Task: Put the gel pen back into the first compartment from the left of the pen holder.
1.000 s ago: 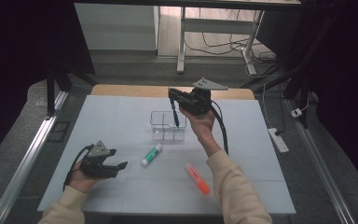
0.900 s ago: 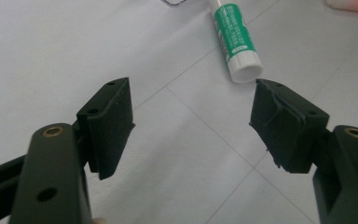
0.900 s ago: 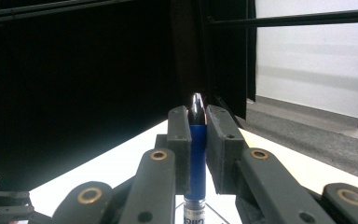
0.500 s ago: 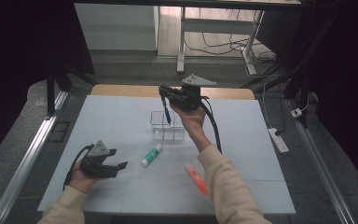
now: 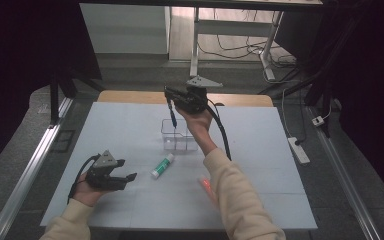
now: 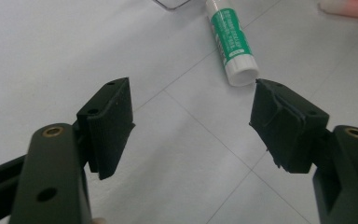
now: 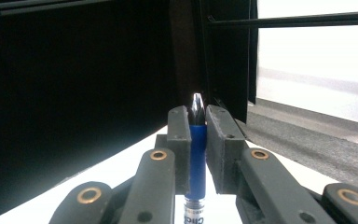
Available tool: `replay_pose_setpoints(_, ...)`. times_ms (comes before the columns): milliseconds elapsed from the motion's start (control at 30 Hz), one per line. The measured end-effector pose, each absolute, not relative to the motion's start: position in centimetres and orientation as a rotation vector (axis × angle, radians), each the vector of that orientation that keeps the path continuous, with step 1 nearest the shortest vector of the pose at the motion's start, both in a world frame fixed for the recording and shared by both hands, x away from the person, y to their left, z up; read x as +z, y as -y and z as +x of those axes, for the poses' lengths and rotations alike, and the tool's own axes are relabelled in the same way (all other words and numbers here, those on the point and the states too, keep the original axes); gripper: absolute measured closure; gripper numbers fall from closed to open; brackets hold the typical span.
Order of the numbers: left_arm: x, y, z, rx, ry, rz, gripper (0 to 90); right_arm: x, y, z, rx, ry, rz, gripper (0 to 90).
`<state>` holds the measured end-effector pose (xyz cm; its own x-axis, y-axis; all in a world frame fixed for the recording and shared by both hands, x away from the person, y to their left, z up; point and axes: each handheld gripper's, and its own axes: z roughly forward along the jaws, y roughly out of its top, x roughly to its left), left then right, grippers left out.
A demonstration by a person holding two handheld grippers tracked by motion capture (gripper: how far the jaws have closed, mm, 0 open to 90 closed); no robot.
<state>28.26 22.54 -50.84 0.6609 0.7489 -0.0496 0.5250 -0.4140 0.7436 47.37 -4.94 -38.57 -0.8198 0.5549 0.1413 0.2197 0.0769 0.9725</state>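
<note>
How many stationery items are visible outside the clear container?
3: blue pen clamped in the right gripper above the container, glue stick and orange marker lying on the table.

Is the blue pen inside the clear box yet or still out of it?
Out. The right gripper holds the blue pen hanging above the clear box, its lower end near the rim; whether it has crossed the rim, cannot tell.

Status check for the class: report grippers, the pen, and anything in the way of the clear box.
Right gripper shut on blue pen, hanging above clear box. Left gripper open, nothing between its jaws. Glue stick lies apart from the box; nothing in the way.
</note>
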Motion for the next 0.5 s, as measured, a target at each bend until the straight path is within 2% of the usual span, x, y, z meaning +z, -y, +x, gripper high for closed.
replay_pose_setpoints(333, -50.9, -22.48, 28.26, 0.374, -0.979, 2.12, 29.7, -38.94, 4.22, 47.59, 1.816, -2.091, 0.771, 78.6)
replay_pose_setpoints(433, -50.91, -22.5, 28.26, 0.373, -0.979, 2.12, 29.7, -39.24, 4.19, 47.6, 1.771, -2.107, 0.779, 61.2)
replay_pose_setpoints(500, -50.94, -22.52, 28.27, 0.374, -0.979, 2.121, 29.7, -39.36, 4.43, 47.51, 1.745, -2.107, 0.799, 56.8)
